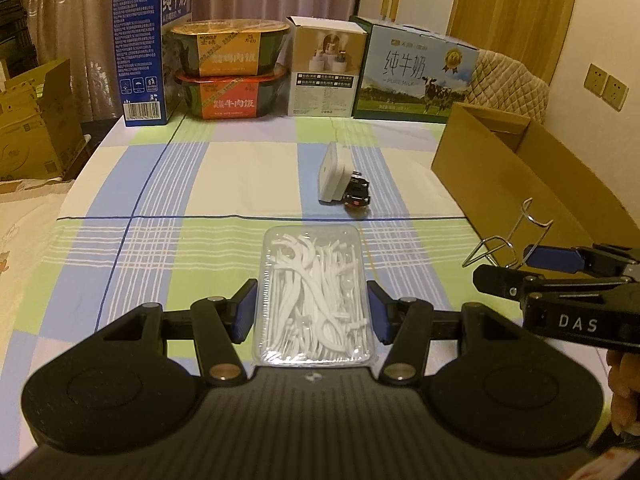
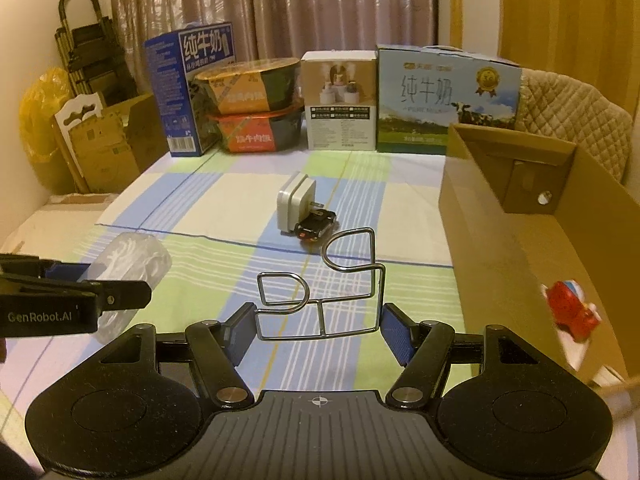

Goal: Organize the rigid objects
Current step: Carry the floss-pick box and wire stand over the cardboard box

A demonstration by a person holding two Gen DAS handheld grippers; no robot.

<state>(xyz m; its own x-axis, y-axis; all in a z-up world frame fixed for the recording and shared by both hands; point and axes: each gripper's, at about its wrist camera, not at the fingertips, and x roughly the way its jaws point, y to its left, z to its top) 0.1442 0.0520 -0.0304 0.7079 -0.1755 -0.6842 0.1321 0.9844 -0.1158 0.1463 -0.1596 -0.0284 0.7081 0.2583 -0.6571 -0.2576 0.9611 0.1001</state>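
My left gripper point(image 1: 314, 312) is shut on a clear plastic box of white floss picks point(image 1: 314, 292), its blue pads against both long sides; the box also shows in the right wrist view point(image 2: 128, 264). My right gripper point(image 2: 318, 326) is shut on a bent wire stand point(image 2: 320, 288), which also shows in the left wrist view point(image 1: 508, 240). A white charger plug point(image 1: 334, 172) and a small black toy car point(image 1: 357, 194) lie together mid-table. An open cardboard box point(image 2: 520, 248) stands to the right, with a red toy point(image 2: 572, 312) on its side.
Milk cartons point(image 1: 412, 72), stacked instant-rice bowls point(image 1: 232, 68) and a white product box point(image 1: 326, 68) line the far table edge. Cardboard boxes point(image 1: 32, 128) sit off the left side. The checked tablecloth point(image 1: 180, 208) covers the table.
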